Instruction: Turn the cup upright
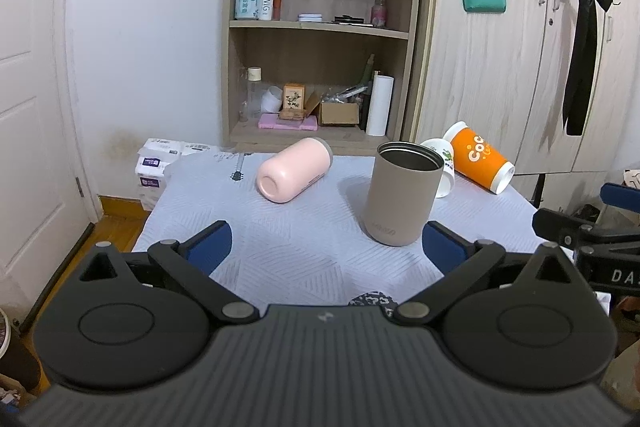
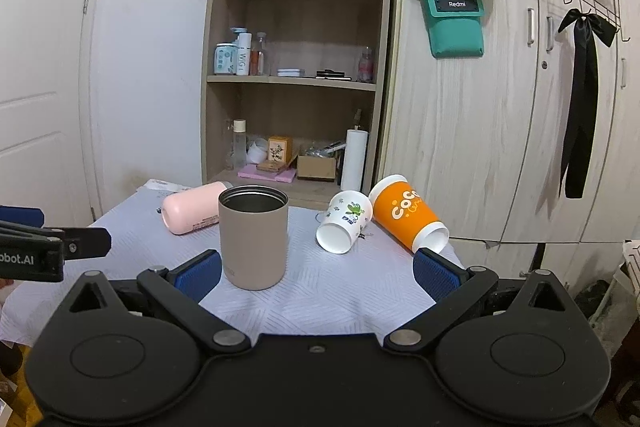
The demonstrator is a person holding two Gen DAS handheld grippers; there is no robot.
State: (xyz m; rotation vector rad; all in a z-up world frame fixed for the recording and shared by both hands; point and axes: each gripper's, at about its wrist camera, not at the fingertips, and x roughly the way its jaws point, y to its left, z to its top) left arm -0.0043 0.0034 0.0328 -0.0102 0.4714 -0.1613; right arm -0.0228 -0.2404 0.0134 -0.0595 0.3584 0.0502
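A taupe tumbler [image 1: 402, 193] stands upright on the cloth-covered table [image 1: 304, 251], mouth up; it also shows in the right wrist view [image 2: 253, 237]. A pink cup [image 1: 292, 169] lies on its side behind it, also seen from the right [image 2: 192, 213]. A white patterned cup [image 2: 344, 221] and an orange cup [image 2: 408, 213] lie on their sides at the right. My left gripper [image 1: 324, 247] is open and empty, in front of the tumbler. My right gripper [image 2: 318, 273] is open and empty, with the tumbler just ahead of its left finger.
A wooden shelf unit [image 2: 296, 67] with bottles and boxes stands behind the table. Wardrobe doors [image 2: 500, 127] are at the right, a white door [image 1: 28, 107] at the left. Tissue packs [image 1: 154, 163] sit at the table's far left corner.
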